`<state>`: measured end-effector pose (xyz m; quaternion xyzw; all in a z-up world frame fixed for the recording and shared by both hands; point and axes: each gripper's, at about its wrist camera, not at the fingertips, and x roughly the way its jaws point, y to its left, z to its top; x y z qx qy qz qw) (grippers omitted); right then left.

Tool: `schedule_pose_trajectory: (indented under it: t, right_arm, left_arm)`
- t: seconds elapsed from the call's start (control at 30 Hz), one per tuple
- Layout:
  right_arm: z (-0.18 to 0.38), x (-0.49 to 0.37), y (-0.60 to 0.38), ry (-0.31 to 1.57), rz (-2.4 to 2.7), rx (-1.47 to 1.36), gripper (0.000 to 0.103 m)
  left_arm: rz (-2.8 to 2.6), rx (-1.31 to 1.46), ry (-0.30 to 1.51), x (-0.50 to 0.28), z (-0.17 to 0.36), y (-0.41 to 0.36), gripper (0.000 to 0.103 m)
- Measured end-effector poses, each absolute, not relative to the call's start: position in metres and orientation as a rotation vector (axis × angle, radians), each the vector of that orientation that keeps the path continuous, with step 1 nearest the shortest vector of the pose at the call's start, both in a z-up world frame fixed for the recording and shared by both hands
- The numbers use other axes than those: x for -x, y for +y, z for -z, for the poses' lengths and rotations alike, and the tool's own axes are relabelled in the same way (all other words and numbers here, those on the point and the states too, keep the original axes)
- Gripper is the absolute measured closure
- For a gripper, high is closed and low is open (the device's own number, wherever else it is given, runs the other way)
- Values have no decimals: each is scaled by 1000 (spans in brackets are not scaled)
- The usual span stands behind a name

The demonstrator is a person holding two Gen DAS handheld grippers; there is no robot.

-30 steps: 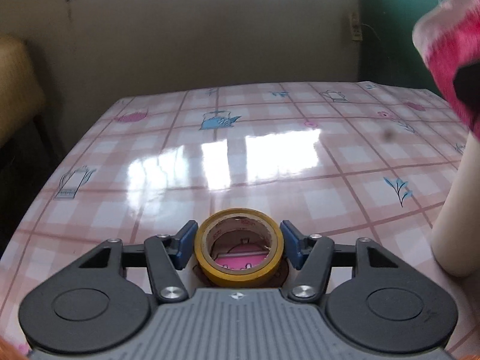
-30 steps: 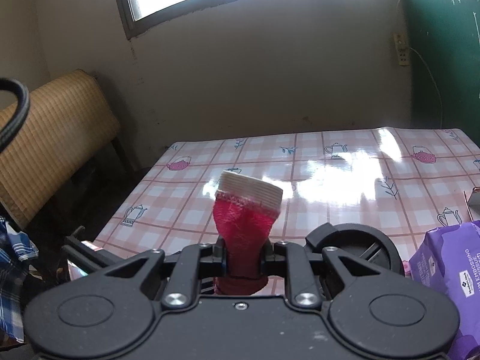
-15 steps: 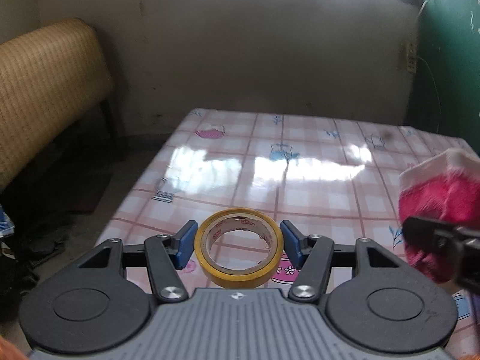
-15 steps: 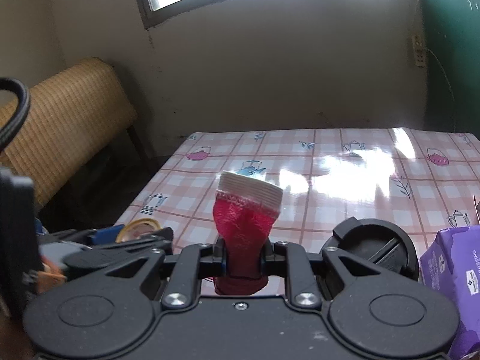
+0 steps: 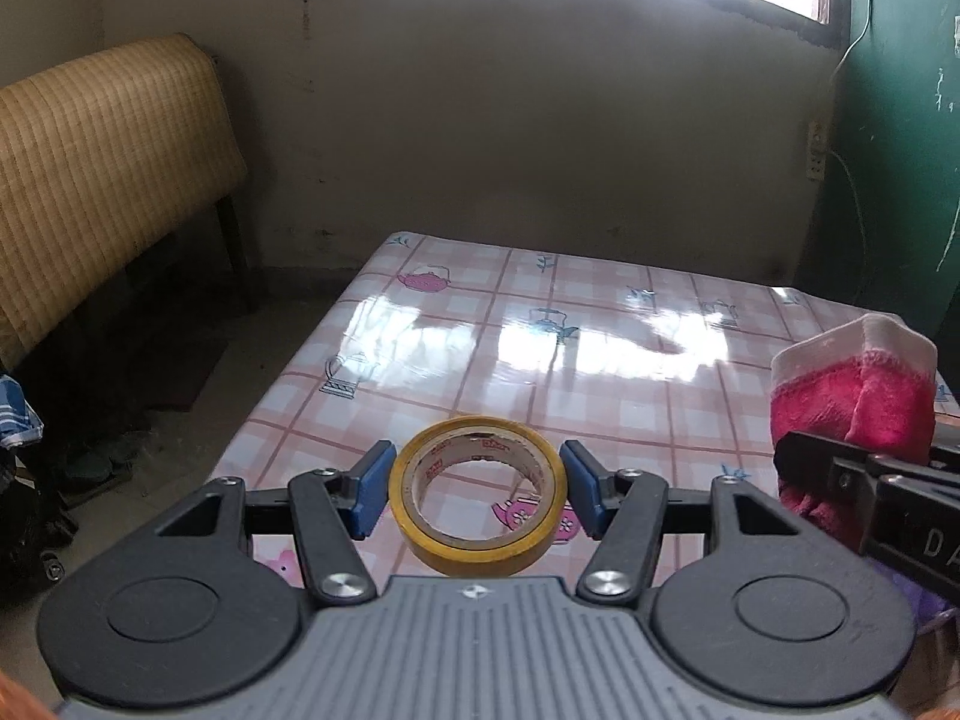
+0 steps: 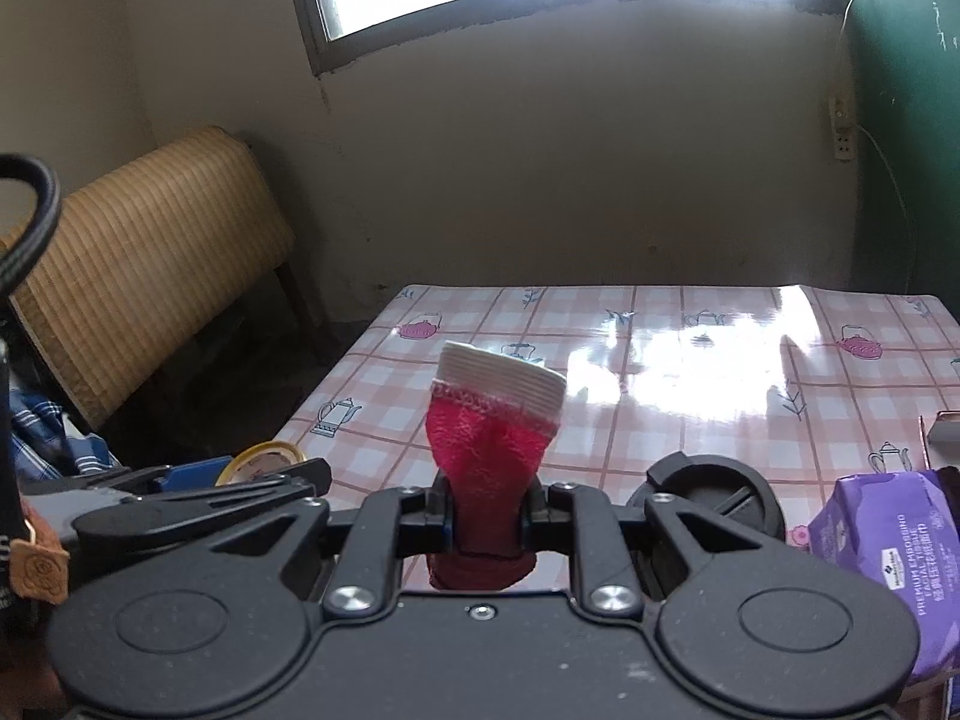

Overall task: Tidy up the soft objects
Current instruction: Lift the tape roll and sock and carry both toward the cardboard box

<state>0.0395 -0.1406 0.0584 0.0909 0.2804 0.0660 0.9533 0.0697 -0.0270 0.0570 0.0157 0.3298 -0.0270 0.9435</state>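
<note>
A yellow roll of tape is clamped between the blue pads of my left gripper, held in the air over the near left corner of the table. My right gripper is shut on a red fluffy sock with a white ribbed cuff, which stands up out of the jaws. In the left wrist view the same sock and the right gripper's black fingers show at the right edge. In the right wrist view the left gripper and the tape roll appear at the lower left.
The table has a glossy pink plaid cloth with teapot prints. A purple tissue pack and a round black lid lie at its near right. A woven rattan panel leans left of the table; checked cloth lies on the floor.
The left gripper has risen and pulled back with the tape roll, so the whole table and wall now show. The right gripper with the sock has lifted slightly.
</note>
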Motion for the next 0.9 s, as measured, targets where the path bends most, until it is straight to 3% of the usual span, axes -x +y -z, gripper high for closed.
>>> schedule_pose_trajectory:
  t: [0.9]
  right_arm:
    - [-74,-3,-226,528,18,-212,81]
  left_arm:
    - [214,-44,677,-62,-56,-115,42]
